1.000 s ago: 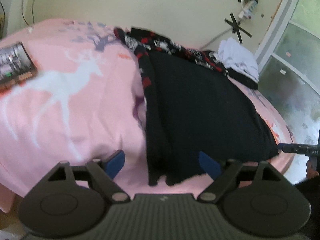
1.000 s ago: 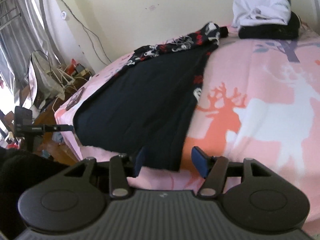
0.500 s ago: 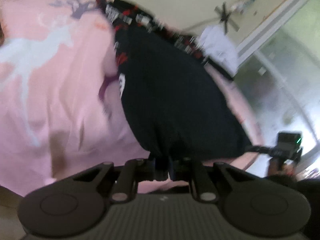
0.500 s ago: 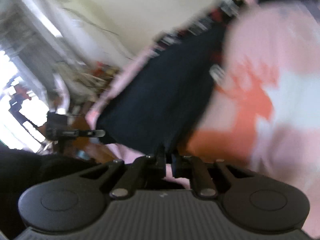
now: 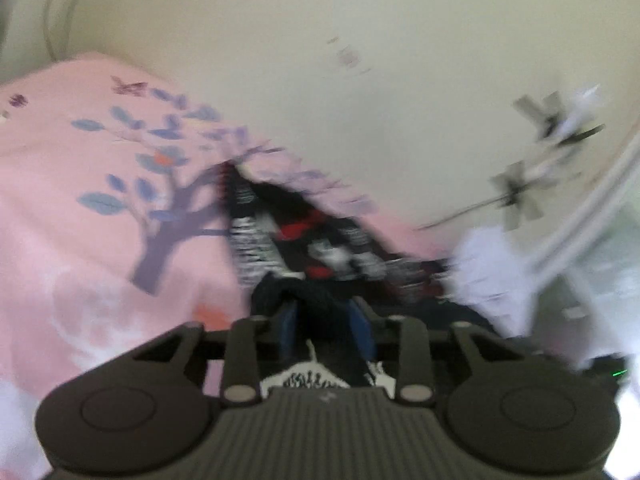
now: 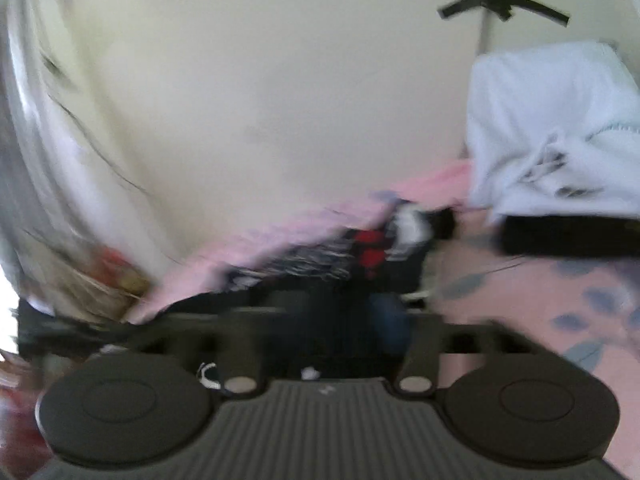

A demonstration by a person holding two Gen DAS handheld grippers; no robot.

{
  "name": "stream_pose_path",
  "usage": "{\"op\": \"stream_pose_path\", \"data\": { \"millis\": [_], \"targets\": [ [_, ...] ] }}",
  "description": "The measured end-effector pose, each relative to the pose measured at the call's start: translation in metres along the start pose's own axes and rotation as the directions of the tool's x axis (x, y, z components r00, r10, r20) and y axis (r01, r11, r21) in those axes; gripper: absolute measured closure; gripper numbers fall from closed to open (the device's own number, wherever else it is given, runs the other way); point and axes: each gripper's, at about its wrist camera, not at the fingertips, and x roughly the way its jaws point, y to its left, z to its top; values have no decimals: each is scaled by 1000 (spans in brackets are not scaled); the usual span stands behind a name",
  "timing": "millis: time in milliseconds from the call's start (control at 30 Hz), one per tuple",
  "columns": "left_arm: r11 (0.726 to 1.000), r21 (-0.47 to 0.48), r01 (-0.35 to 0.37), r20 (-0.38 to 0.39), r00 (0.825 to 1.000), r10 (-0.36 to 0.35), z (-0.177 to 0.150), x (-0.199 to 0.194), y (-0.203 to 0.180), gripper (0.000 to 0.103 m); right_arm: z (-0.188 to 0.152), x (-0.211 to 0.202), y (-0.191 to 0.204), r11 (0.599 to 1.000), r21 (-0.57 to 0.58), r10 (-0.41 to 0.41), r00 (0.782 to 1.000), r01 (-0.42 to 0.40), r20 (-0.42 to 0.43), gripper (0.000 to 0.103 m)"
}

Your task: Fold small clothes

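Observation:
A black garment with a red and white print (image 5: 316,248) lies on the pink bedsheet (image 5: 80,208). My left gripper (image 5: 325,320) is shut on a bunched corner of the black garment, held near its printed far end. In the right wrist view my right gripper (image 6: 340,320) is shut on another part of the same garment (image 6: 368,252), close to the printed edge by the wall. Both views are blurred by motion.
A folded white garment (image 6: 548,132) sits on a black one (image 6: 568,236) at the bed's far right, also visible in the left wrist view (image 5: 492,276). The cream wall (image 5: 320,60) stands just behind the bed. Cables and clutter (image 6: 108,272) lie off the left edge.
Both grippers closed on the near hem of the black garment, then carried it across the bed toward the printed far end by the wall.

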Motion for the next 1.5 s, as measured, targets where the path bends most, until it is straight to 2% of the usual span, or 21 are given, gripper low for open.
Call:
{"op": "stream_pose_path", "data": {
  "millis": [133,200,233,267,300,333,367,433,467,533,633,733,800,900,1067,1133,1200,1267,1300,1333,1500],
  "targets": [
    [992,112,-61,-4,998,62,-19,-5,-3,43,-20,-14,-5,998,-30,54,998,-54,-20,30],
    [985,151,-86,-23,996,91,-20,-2,-3,43,-30,-12,-7,999,-24,36,998,-37,-50,36],
    [983,162,-89,-43,994,97,-21,5,-3,45,-35,-7,-9,1000,-10,27,997,-28,-74,49],
    [980,172,-98,-66,992,111,-21,13,-3,48,-40,-1,-7,1000,-6,10,994,-11,-107,98],
    [975,186,-125,-94,985,144,-20,21,-3,49,-44,7,-6,998,-37,-50,988,45,-149,103],
    [960,216,-177,-131,969,208,-19,31,-4,54,-48,4,-8,995,-80,-71,986,59,-150,103],
    [943,252,-215,-158,953,260,-21,38,-1,50,-47,-1,-9,993,-101,-79,984,63,-157,103],
    [933,296,-205,-187,945,267,-18,33,-2,51,-38,-10,-12,988,-125,-117,977,95,-176,100],
    [936,292,-198,-209,942,264,-11,28,0,55,-30,-17,-12,982,-149,-140,975,115,-173,76],
    [935,305,-180,-157,959,236,11,9,-5,52,-8,-30,-15,982,-163,-118,981,93,-152,45],
    [924,333,-187,-43,976,213,59,1,-24,48,35,-29,-10,982,-180,-77,993,59,-94,45],
    [910,382,-163,1,984,176,102,35,-46,35,80,14,-5,983,-186,-11,998,-2,-69,45],
    [903,403,-147,-13,986,166,124,76,-55,20,103,56,-6,989,-145,28,995,-41,-92,45],
    [901,401,-163,-66,976,206,147,147,-57,19,122,124,-9,992,-91,72,985,-87,-157,45],
    [951,280,-132,-233,951,201,161,242,-34,20,126,232,-4,987,-132,49,951,-93,-304,41],
    [968,234,-89,-286,946,156,159,262,-24,26,121,262,-5,988,-121,47,931,-97,-362,41],
    [978,205,-31,-333,938,99,153,275,-20,43,114,281,-6,987,-109,61,911,-115,-408,45],
    [970,241,-14,-340,935,98,145,281,-24,75,106,290,-1,981,-129,76,896,-146,-438,70],
    [962,272,-21,-328,938,113,141,281,-26,86,105,290,3,977,-156,63,903,-142,-425,78],
    [957,289,-18,-326,938,116,139,280,-29,89,104,289,7,974,-176,57,906,-142,-420,87],
    [957,285,43,-247,968,30,137,227,-48,91,110,238,29,966,-223,63,952,-134,-300,91]
  ]
}}
